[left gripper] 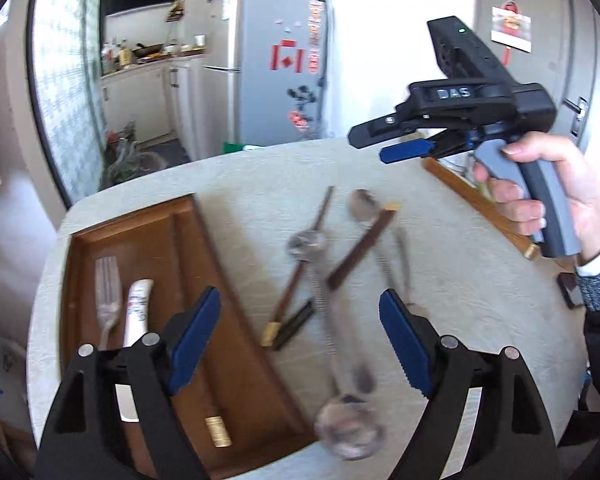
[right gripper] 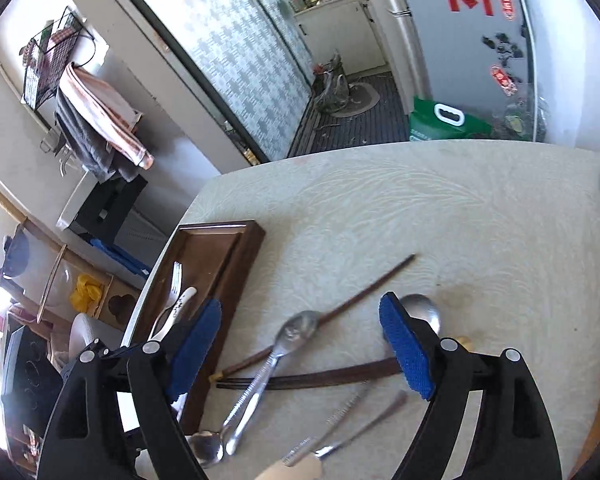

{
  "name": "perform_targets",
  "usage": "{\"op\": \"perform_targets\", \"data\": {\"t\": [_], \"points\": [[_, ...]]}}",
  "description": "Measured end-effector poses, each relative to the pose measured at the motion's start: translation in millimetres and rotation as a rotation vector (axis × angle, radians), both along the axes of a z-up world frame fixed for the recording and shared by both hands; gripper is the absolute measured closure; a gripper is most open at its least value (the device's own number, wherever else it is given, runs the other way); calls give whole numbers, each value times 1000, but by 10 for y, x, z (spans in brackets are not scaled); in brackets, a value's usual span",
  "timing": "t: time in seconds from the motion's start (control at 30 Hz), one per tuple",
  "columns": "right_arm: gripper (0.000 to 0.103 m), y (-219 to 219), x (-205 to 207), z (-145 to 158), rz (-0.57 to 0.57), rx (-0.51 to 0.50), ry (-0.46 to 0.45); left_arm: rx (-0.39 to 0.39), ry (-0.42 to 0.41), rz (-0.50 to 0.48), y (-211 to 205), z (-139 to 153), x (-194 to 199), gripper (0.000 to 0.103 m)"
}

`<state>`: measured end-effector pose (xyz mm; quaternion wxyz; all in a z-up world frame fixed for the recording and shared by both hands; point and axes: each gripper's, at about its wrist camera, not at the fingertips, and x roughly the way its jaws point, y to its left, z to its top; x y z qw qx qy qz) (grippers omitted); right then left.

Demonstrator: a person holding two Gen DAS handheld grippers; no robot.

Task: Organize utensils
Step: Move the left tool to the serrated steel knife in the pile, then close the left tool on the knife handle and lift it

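A brown wooden tray (left gripper: pixel 236 344) (right gripper: pixel 236 248) lies at the table's left with a fork (left gripper: pixel 108 292) (right gripper: pixel 175 284), a white-handled utensil (left gripper: pixel 137 312) (right gripper: pixel 180 304) and a brown gold-tipped piece (left gripper: pixel 216 432) in it. Loose spoons (left gripper: pixel 306 244) (right gripper: pixel 296 330) and brown chopsticks (left gripper: pixel 360 248) (right gripper: pixel 372 284) lie crossed on the cloth beside it. My left gripper (left gripper: pixel 300 348) is open and empty above them. My right gripper (right gripper: pixel 300 350) is open and empty over the same pile; it also shows in the left wrist view (left gripper: pixel 376 142), held high.
The round table has a pale patterned cloth (right gripper: pixel 440 208). A wooden frame edge (left gripper: pixel 480 204) lies at the right. A dark phone (left gripper: pixel 570 288) sits near the right rim. A fridge (left gripper: pixel 276 60) and kitchen lie beyond; a green bag (right gripper: pixel 444 120) stands on the floor.
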<state>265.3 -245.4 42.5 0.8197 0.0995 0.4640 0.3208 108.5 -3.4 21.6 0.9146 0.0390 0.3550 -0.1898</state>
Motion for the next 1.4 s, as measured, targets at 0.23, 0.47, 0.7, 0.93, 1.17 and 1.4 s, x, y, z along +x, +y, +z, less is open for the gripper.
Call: {"op": "perform_targets", "data": {"t": [0.23, 0.47, 0.7, 0.93, 1.17, 1.4], "points": [[25, -334, -60, -352, -27, 38, 58, 0, 30, -93, -470, -148, -6, 19], [40, -544, -265, -725, -37, 99, 143, 1, 75, -173, -995, -419, 4, 25], [54, -529, -307, -821, -28, 126, 166, 0, 109, -159, -1190, -530, 174, 30], [65, -522, -256, -880, -29, 139, 184, 23, 154, -103, -1216, -595, 350, 34], [73, -491, -246, -901, -42, 145, 189, 26, 163, -99, -1218, -679, 412, 42], [93, -502, -271, -861, -32, 172, 181, 33, 144, -97, -1217, -691, 416, 42]]}}
